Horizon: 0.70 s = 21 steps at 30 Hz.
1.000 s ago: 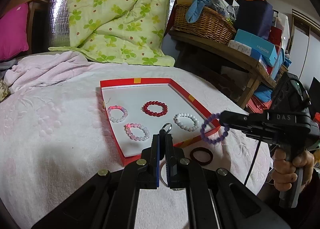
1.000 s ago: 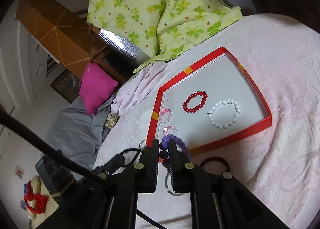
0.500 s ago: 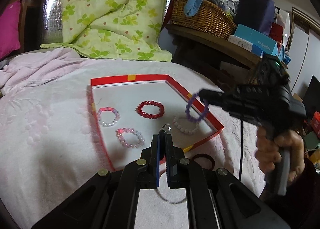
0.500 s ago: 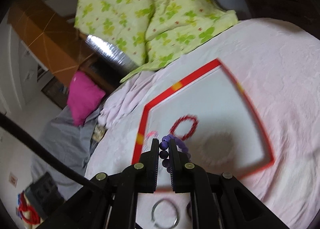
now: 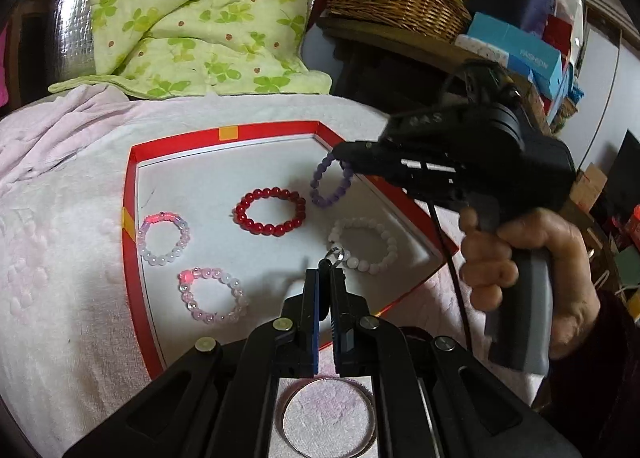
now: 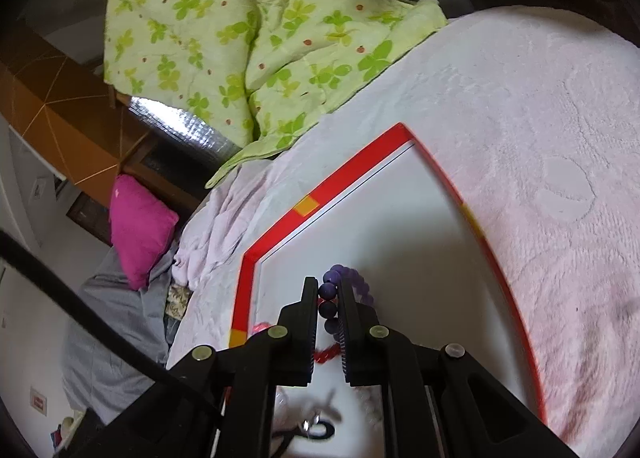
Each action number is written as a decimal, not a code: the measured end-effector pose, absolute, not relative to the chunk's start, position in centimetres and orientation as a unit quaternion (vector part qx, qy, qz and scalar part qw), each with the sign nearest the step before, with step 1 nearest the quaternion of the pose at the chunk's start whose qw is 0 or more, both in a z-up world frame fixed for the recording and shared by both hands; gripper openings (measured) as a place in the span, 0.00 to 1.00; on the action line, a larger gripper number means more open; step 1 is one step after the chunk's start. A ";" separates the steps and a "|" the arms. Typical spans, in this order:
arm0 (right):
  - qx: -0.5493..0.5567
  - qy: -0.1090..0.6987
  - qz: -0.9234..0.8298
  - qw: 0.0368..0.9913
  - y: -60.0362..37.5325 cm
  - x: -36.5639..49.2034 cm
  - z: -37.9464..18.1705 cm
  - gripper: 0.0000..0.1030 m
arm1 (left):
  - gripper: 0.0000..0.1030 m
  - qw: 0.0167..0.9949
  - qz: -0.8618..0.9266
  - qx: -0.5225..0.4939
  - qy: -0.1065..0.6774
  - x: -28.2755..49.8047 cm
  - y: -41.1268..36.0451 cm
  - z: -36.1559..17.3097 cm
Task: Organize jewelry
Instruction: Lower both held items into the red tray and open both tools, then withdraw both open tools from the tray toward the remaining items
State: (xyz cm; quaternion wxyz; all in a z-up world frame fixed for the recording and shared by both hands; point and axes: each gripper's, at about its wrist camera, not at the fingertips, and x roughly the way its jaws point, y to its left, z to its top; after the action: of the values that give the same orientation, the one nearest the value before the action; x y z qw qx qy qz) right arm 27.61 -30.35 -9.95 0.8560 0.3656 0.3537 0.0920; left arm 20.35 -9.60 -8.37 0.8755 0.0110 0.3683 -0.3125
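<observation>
Two grips are loaded at once, so you have two ways to spill. Your right gripper [image 6: 328, 294] is clamped on the purple bead bracelet [image 5: 331, 185], which hangs above the far right part of the red-rimmed tray [image 5: 130, 193], close to the red bracelet [image 5: 270, 210] and the white one [image 5: 363, 244]. Release it there and it may land across either of them, or catch on the tray's right rim and roll out onto the pink blanket [image 5: 60, 290]. Your left gripper [image 5: 325, 278] is pinched tight on a small silver ring [image 5: 335, 256], held only at the very tips above the tray's near side; a twist of your wrist could flick it free. Meanwhile the silver bangle [image 5: 328, 416] lies outside the tray, under that gripper.
</observation>
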 end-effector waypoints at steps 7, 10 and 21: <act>0.382 0.368 0.050 0.846 -32.3 28.1 -11.5 0.13 | 0.06 0.878 -0.301 0.048 0.369 20.1 -10.4 -8.8; 0.373 0.368 0.046 0.850 -32.4 27.7 -11.1 0.19 | 0.36 0.880 -0.297 0.060 0.367 19.7 -10.1 -8.7; 0.331 0.333 0.056 0.881 -32.7 22.9 -7.2 0.53 | 0.54 0.907 -0.261 0.076 0.322 16.8 -7.1 -6.4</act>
State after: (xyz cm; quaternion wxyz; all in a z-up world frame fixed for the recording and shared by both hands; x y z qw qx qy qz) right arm 22.87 -32.73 -7.23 0.8810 0.3314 0.3330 0.0556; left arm 16.85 -7.08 -6.43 0.9069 0.0755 0.3220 -0.2611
